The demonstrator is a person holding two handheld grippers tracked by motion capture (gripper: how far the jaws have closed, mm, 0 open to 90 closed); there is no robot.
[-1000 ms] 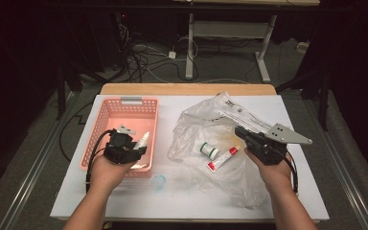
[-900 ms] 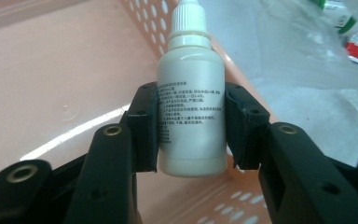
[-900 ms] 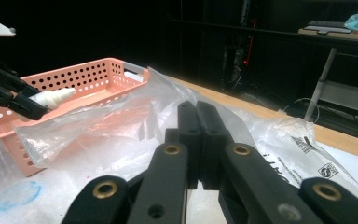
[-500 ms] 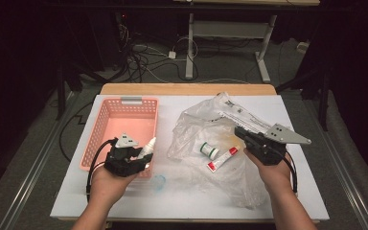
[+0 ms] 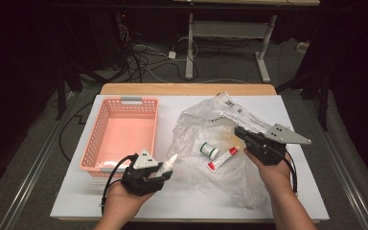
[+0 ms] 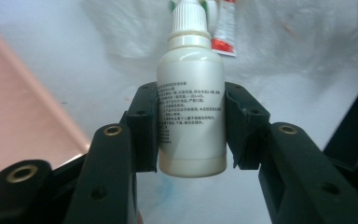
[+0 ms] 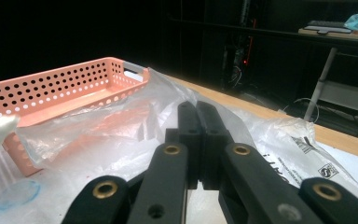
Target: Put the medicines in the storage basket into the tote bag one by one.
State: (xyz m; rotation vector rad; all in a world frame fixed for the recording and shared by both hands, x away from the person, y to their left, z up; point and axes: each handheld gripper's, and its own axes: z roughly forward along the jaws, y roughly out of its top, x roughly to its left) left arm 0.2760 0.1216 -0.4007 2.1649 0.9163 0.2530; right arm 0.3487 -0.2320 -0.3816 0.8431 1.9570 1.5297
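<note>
My left jaws are clamping the white bottle (image 6: 191,116) across its body, nozzle pointing at 2 o'clock toward the plastic bag (image 5: 206,143). I am carrying it: the left gripper (image 5: 165,168) has drifted from over the pink basket (image 5: 96,143) down past its near rim to the bench (image 5: 191,201). I judge the bottle is leaving the basket. My right jaws are staying pressed together on the bag's edge.
</note>
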